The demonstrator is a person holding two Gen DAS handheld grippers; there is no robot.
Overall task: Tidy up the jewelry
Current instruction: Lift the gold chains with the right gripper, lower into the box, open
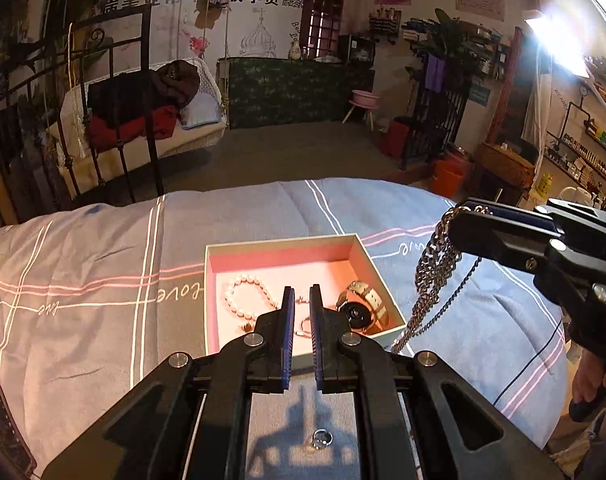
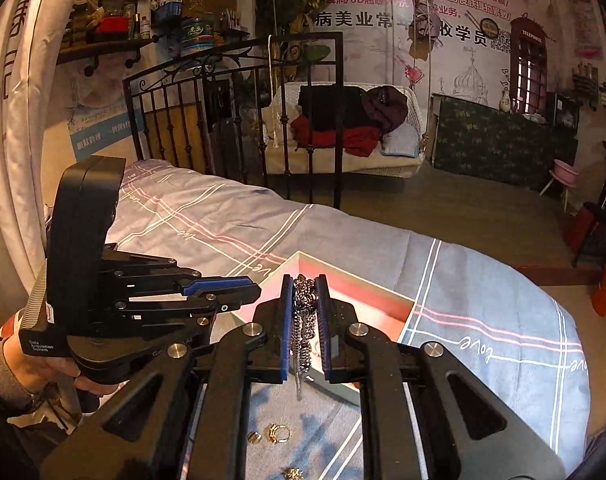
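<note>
Your right tongs (image 2: pixel 305 308) pinched one bundle of silver chains (image 1: pixel 435 276), hanging beside the right edge of the one open pink-lined box (image 1: pixel 287 256). Inside lay one pearl bracelet (image 1: pixel 247 294), one watch (image 1: pixel 359 306) and a thin chain I could not identify. Your left tongs (image 1: pixel 301 308) hovered slightly spread, empty. One ring (image 1: pixel 322 438) and three small gold pieces (image 2: pixel 273 434) lay on the bed's grey striped cover (image 1: pixel 103 288), in a cluttered, poster-walled room.
</note>
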